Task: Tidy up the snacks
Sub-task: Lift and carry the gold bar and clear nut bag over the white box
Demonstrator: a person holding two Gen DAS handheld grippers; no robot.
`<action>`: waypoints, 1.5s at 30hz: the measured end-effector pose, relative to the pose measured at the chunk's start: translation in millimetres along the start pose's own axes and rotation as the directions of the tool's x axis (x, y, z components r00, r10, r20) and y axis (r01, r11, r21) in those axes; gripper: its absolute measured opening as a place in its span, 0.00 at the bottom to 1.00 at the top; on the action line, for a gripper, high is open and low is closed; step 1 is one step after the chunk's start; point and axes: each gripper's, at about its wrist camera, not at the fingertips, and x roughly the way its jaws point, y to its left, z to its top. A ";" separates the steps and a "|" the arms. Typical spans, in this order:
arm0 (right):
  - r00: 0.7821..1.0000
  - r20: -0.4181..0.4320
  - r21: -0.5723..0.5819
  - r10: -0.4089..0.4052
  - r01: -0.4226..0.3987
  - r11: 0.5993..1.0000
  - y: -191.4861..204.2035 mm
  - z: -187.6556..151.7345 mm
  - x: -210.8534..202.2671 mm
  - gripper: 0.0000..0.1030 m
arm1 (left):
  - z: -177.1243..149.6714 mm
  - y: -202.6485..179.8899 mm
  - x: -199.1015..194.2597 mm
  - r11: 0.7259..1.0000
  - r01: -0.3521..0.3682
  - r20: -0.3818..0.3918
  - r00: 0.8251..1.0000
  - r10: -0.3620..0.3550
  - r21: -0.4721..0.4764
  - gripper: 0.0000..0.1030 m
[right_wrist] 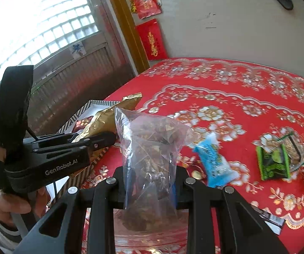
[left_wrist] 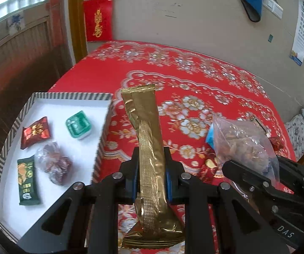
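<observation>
left gripper (left_wrist: 151, 173) clamped, right gripper (right_wrist: 149, 182) clamped

A red floral tablecloth (left_wrist: 194, 89) covers the table against a pale wall (left_wrist: 183, 10). Red paper decorations (left_wrist: 98, 19) hang beside a wooden frame (left_wrist: 76, 17). Daylight floods through a glass-block window (right_wrist: 40, 21).

The left gripper (left_wrist: 151, 175) is clamping a long gold foil packet (left_wrist: 149, 148) upright above the red floral tablecloth (left_wrist: 194, 80), beside a white striped-rim tray (left_wrist: 52, 99) holding snacks at the table's left edge.
</observation>
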 end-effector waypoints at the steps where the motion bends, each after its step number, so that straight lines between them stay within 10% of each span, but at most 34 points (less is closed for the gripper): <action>1: 1.000 -0.002 -0.005 0.003 -0.003 1.000 3.4 1.2 2.5 0.27 | -0.2 4.5 -0.6 1.000 -0.004 0.000 1.000 0.004 -0.004 0.21; 45: 0.971 -0.212 -0.163 0.110 -0.146 0.976 136.1 56.8 167.3 0.27 | -4.8 188.0 20.0 0.954 -0.217 -0.086 0.975 0.204 -0.206 0.21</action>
